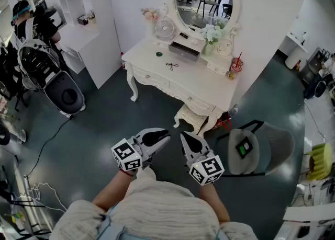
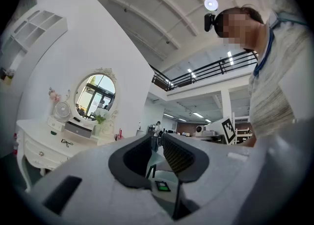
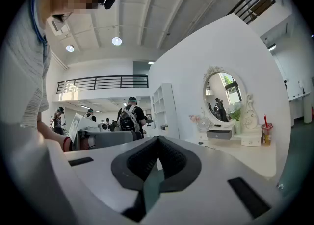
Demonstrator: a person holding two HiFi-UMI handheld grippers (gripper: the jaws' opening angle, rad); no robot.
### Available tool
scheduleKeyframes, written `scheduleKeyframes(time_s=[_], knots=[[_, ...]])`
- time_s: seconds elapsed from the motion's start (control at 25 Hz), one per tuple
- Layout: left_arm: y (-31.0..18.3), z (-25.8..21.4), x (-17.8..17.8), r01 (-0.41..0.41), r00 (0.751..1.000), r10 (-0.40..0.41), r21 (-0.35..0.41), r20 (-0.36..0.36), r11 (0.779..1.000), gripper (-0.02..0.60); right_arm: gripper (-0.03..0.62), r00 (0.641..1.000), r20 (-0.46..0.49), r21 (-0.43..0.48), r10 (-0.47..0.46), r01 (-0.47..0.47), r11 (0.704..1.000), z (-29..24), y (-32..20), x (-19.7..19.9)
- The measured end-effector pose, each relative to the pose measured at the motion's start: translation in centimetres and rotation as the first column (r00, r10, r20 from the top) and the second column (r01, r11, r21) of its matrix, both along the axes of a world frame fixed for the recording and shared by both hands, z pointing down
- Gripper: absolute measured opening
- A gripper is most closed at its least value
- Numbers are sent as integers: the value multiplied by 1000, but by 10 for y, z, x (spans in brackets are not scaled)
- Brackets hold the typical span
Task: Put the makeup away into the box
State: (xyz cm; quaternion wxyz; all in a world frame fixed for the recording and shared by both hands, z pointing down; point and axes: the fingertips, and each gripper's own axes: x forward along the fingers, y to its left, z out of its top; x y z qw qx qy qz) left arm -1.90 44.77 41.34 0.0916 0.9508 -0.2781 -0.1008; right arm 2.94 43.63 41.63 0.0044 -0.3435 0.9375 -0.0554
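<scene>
A white dressing table (image 1: 201, 84) with an oval mirror stands across the floor from me. On it sits a grey box (image 1: 183, 50), with a small green item (image 1: 159, 54) and a small black item (image 1: 172, 66) lying in front of it. Both grippers are held close to my body, far from the table. My left gripper (image 1: 166, 137) has its jaws a narrow gap apart with nothing between them (image 2: 157, 139). My right gripper (image 1: 184, 135) has its jaws meeting at the tips (image 3: 158, 139), holding nothing. The grey box (image 3: 216, 134) also shows in the right gripper view.
A small fan (image 1: 164, 27), flowers (image 1: 212, 34) and a red cup with a straw (image 1: 236, 65) stand on the table. A white stool (image 1: 194, 117) is tucked under it, a grey chair (image 1: 261, 150) stands at the right, and a black stroller (image 1: 52, 79) at the left.
</scene>
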Motion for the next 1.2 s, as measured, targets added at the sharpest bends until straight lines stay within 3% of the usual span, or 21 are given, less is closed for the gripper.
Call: scheduleKeyframes(time_s=[0.68, 1.04, 1.2], knots=[[-13, -1, -5, -1, 1000, 1, 6, 7, 1000, 84, 9, 999, 48, 23, -22, 21, 1000, -10, -12, -6], [-18, -1, -7, -3, 1000, 3, 3, 12, 1000, 84, 9, 992, 105, -43, -70, 75, 996, -1, -14, -9], [-23, 0, -11, -4, 1000, 4, -5, 14, 1000, 84, 9, 993, 85, -54, -79, 84, 995, 0, -17, -13]])
